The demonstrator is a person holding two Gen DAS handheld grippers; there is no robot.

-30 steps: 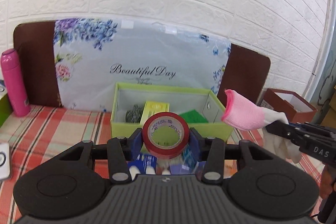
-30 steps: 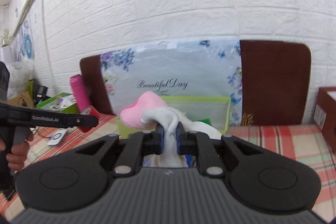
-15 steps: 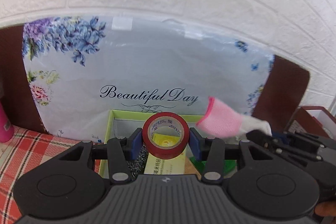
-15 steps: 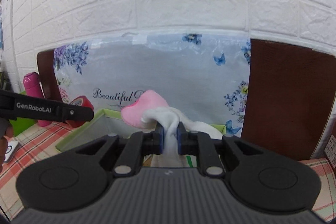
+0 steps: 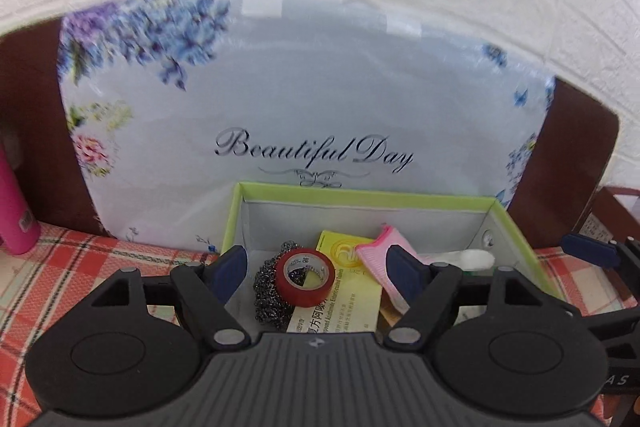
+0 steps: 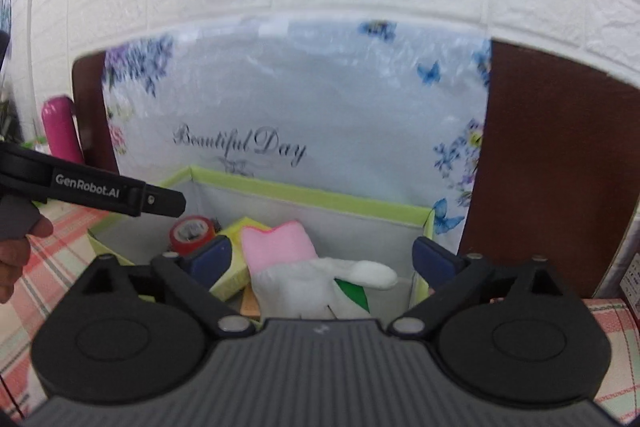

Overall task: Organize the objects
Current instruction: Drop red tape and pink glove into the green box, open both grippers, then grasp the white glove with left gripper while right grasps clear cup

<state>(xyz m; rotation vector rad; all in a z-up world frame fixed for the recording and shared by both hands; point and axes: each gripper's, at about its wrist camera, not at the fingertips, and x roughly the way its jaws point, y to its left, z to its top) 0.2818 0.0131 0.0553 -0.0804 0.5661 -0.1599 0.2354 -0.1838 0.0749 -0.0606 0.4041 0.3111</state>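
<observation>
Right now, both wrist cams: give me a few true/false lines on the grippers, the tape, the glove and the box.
1. The left gripper is shut on the red tape. False: its jaws stand wide apart and the tape lies loose in the green box.
2. The glove lies inside the box. True.
3. The right gripper is open. True.
4. The tape rests on the plaid tablecloth. False: it sits in the box, on the steel scourer.
5. The pink bottle is in the box. False: it stands outside, off to the left.
</observation>
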